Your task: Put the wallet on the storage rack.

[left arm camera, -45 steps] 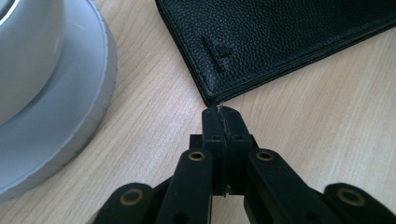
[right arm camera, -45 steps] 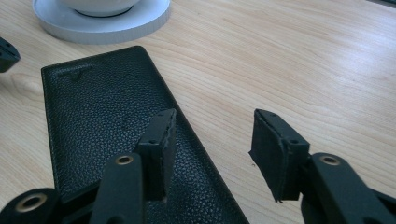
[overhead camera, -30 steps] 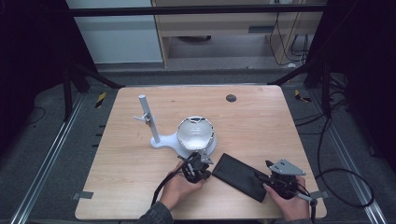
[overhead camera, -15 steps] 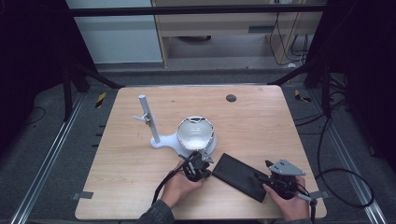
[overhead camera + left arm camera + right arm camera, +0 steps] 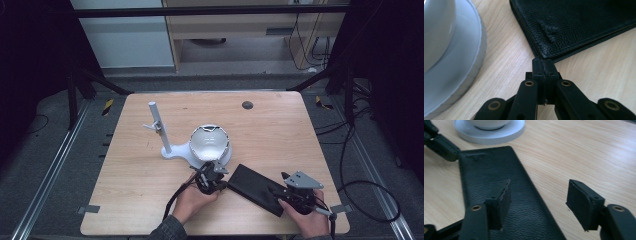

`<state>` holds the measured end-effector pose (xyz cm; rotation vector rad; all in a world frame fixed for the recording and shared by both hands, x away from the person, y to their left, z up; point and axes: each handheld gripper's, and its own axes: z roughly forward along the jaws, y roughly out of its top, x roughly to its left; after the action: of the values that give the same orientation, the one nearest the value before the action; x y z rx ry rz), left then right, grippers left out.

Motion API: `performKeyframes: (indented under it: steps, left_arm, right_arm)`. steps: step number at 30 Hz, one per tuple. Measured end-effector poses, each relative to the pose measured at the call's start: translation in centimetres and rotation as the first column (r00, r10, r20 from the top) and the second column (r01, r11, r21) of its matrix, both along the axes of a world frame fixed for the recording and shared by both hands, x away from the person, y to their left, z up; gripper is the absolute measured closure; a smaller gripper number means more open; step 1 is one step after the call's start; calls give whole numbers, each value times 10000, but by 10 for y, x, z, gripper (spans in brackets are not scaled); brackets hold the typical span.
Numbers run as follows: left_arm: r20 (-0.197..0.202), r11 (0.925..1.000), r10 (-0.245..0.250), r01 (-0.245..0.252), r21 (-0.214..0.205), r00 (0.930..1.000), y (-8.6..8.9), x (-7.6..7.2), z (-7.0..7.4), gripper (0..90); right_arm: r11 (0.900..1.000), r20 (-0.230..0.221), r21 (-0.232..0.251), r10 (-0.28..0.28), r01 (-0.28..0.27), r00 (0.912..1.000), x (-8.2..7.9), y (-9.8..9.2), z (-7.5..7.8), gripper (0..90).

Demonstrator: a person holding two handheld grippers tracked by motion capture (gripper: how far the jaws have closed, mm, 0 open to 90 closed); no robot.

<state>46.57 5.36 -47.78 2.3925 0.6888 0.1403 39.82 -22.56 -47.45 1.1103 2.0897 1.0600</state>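
Note:
A black leather wallet [image 5: 255,187] lies flat and slanted near the table's front edge. My left gripper [image 5: 223,183] is shut, and its closed tips [image 5: 544,63] touch the wallet's [image 5: 579,22] near corner. From the wallet's other end comes my right gripper [image 5: 278,193]. It is open [image 5: 540,190] and its jaws have just been opening. One finger [image 5: 500,197] hangs over the wallet [image 5: 499,175], the other over bare wood beside its long edge. Nothing is pressed between them. The left gripper's black tip [image 5: 441,145] sits at the wallet's far corner in the right gripper view.
A white bowl [image 5: 210,142] sits on a round pale base [image 5: 454,50] just behind the wallet, with an upright white post [image 5: 157,127] to its left. A small dark hole [image 5: 247,105] marks the far part of the wooden table [image 5: 280,130].

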Motion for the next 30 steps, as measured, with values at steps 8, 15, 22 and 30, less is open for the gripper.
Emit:
performKeyframes:
  steps: [8,15,22,30]
  left_arm:
    - [248,9988,91,-79,-491,9997,-1,0,5,897]
    - [351,9980,109,-87,-619,9993,-2,2,9,899]
    - [428,9960,211,-173,-873,9989,-3,4,14,899]
    - [546,9940,330,-271,-1064,9980,-5,5,21,899]
  right_arm:
    - [9975,-223,-378,595,-603,9980,-7,23,9,202]
    - [9896,-466,-941,1050,-1090,9934,-13,38,16,130]
    - [9792,-946,-1520,1211,-1345,9881,-11,44,13,86]
    - [9639,-1317,-2131,1334,-1595,9823,-8,48,15,89]
